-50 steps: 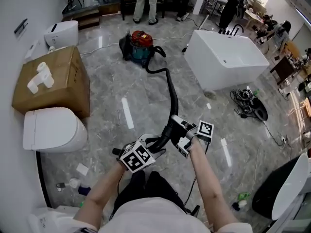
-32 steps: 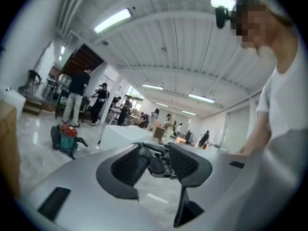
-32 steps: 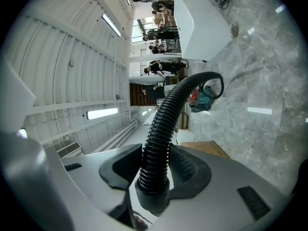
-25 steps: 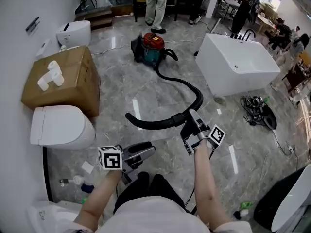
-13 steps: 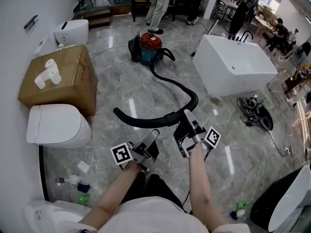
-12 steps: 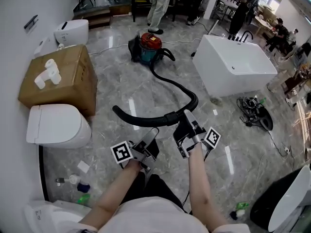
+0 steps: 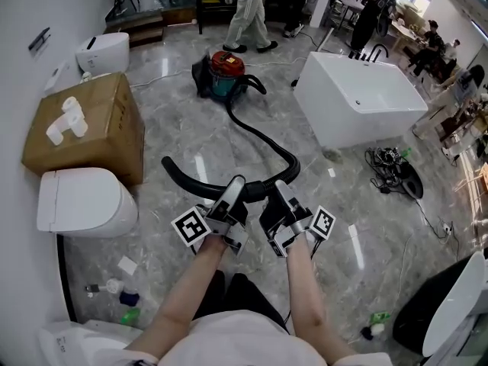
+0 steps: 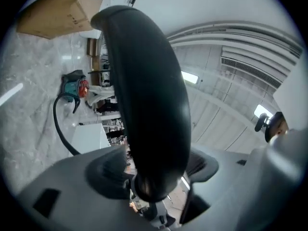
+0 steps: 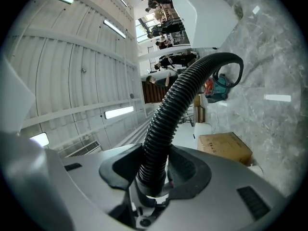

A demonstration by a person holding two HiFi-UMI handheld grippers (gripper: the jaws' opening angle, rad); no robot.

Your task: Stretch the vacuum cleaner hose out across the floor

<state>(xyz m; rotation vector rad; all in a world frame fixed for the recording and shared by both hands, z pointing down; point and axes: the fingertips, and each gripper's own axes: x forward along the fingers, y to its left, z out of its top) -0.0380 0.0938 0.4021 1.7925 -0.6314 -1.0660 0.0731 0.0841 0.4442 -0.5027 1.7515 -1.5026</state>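
Observation:
The red and teal vacuum cleaner (image 7: 223,72) stands far up the floor. Its ribbed black hose (image 7: 267,139) curves back to my right gripper (image 7: 280,191), which is shut on it near the cuff. A smooth black tube (image 7: 187,185) runs on from there to the left. My left gripper (image 7: 235,185) sits just left of the right one; its jaws have just been opening and now stand wide, with the smooth tube (image 8: 144,81) between them and a gap on one side. In the right gripper view the hose (image 9: 178,100) rises from between the pads toward the vacuum (image 9: 216,88).
A cardboard box (image 7: 84,128) and a white toilet (image 7: 84,202) stand at the left. A white bathtub (image 7: 358,97) is at the right, with a cable pile (image 7: 393,166) beside it. People (image 7: 248,10) stand behind the vacuum. Small litter (image 7: 122,288) lies near my feet.
My left gripper let go of the tube, swung out to the lower left, then came back up beside the right gripper with the tube between its jaws. The right gripper kept its grip.

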